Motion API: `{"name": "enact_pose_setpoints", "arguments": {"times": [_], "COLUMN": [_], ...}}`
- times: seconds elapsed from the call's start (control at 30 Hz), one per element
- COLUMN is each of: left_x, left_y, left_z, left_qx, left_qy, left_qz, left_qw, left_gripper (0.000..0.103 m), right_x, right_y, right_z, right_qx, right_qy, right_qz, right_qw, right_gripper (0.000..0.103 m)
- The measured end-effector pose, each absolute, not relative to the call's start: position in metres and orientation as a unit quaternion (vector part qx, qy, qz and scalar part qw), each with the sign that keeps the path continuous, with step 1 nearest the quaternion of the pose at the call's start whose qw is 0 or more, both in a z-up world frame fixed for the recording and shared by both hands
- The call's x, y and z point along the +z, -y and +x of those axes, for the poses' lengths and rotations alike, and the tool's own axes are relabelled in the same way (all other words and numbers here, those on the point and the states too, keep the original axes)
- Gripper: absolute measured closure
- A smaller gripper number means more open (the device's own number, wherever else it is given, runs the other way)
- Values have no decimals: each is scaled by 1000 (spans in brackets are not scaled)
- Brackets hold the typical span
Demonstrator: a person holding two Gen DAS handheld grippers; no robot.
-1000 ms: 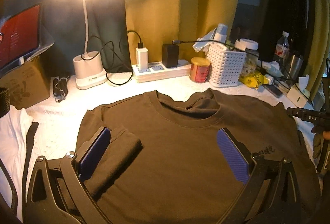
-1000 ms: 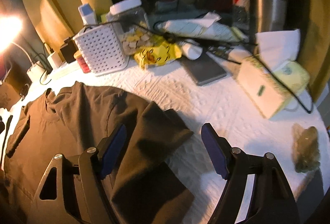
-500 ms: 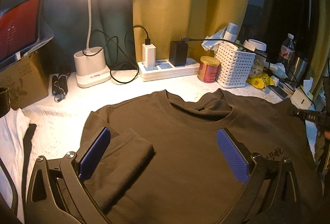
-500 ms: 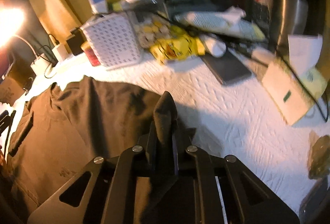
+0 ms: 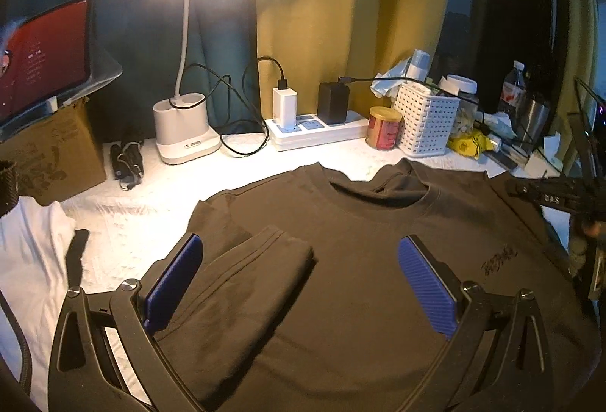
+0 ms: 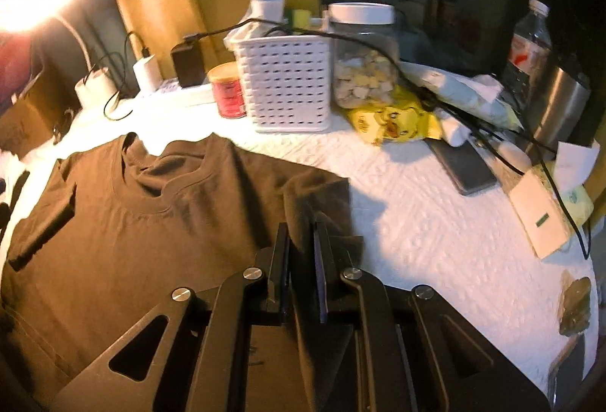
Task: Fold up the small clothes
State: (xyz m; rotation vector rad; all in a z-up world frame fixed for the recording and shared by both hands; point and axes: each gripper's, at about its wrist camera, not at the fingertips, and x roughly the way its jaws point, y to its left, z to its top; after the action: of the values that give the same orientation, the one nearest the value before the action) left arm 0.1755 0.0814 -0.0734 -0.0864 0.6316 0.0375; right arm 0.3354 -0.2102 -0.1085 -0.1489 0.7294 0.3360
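Note:
A dark brown T-shirt (image 5: 341,260) lies flat on the white table cover, neck toward the back. Its left sleeve (image 5: 246,271) is folded inward onto the body. My left gripper (image 5: 299,260) hovers open above the shirt's lower half, blue pads wide apart, nothing between them. In the right wrist view, my right gripper (image 6: 301,234) is shut on the shirt's right sleeve (image 6: 318,192), the fabric bunched and lifted between the jaws. The right gripper's dark frame (image 5: 549,198) shows at the right edge of the left wrist view.
Along the back stand a lit desk lamp (image 5: 185,131), a power strip (image 5: 318,131) with chargers, a red can (image 6: 227,91), a white basket (image 6: 288,82), a snack jar (image 6: 363,55), a water bottle (image 6: 528,40), a phone (image 6: 464,163) and a tissue box (image 6: 545,218). A cardboard box (image 5: 49,150) sits left.
My right gripper closed on the right sleeve and has drawn it leftward over the shirt. The left gripper stayed open and shifted slightly across the shirt.

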Motion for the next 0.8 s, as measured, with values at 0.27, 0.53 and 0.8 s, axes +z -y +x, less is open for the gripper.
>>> {"name": "enact_pose_setpoints", "arguments": {"times": [0.27, 0.53, 0.8], "left_x": [-75, -72, -79], "left_y": [-95, -87, -66], "left_z": [160, 151, 152], "left_qx": [12, 6, 5], "left_qy": [-309, -305, -326], "left_qz": [-56, -64, -69], "left_qw": [949, 950, 943], "left_gripper": [2, 2, 2], "right_x": [-115, -91, -113], "right_y": [174, 208, 303], "right_z": [330, 301, 288], "right_qx": [212, 205, 130], "right_qy": [-359, -327, -359], "right_qz": [-71, -57, 5], "right_qw": [906, 921, 924], "right_gripper": [90, 49, 49]}}
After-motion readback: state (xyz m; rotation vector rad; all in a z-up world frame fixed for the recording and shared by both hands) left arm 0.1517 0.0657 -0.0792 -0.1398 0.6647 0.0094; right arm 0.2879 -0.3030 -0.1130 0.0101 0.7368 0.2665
